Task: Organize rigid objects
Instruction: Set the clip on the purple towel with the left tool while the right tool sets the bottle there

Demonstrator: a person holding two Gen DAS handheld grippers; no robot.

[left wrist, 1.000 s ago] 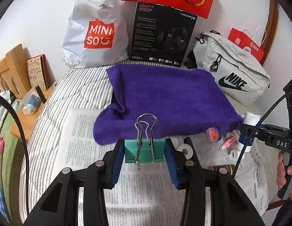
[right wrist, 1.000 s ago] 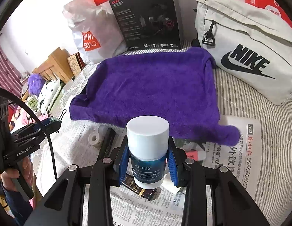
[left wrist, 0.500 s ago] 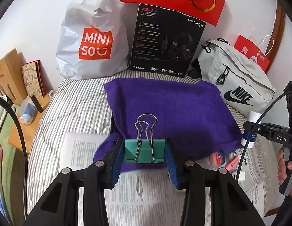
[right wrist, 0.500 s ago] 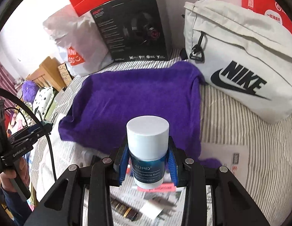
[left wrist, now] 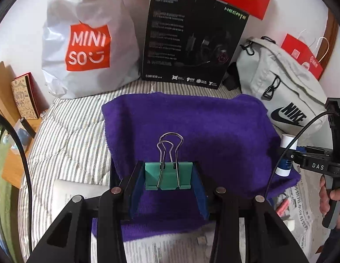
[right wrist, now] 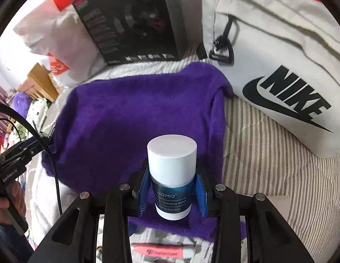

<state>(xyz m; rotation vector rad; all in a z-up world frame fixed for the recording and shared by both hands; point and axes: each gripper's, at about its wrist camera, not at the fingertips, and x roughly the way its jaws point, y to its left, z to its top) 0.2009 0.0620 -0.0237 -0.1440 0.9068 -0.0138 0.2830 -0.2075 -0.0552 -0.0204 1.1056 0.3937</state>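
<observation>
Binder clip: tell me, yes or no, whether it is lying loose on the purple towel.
No, the binder clip is pinched between the left gripper's blue pads, above the towel.

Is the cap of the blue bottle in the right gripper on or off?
On. The white cap sits closed on top of the blue bottle, which the right gripper holds upright over the purple towel.

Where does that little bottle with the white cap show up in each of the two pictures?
Left wrist view: bottle at the right edge, held by the right gripper.
Right wrist view: bottle bottom centre, clamped between blue pads.
Shared landmark: purple towel.
</observation>
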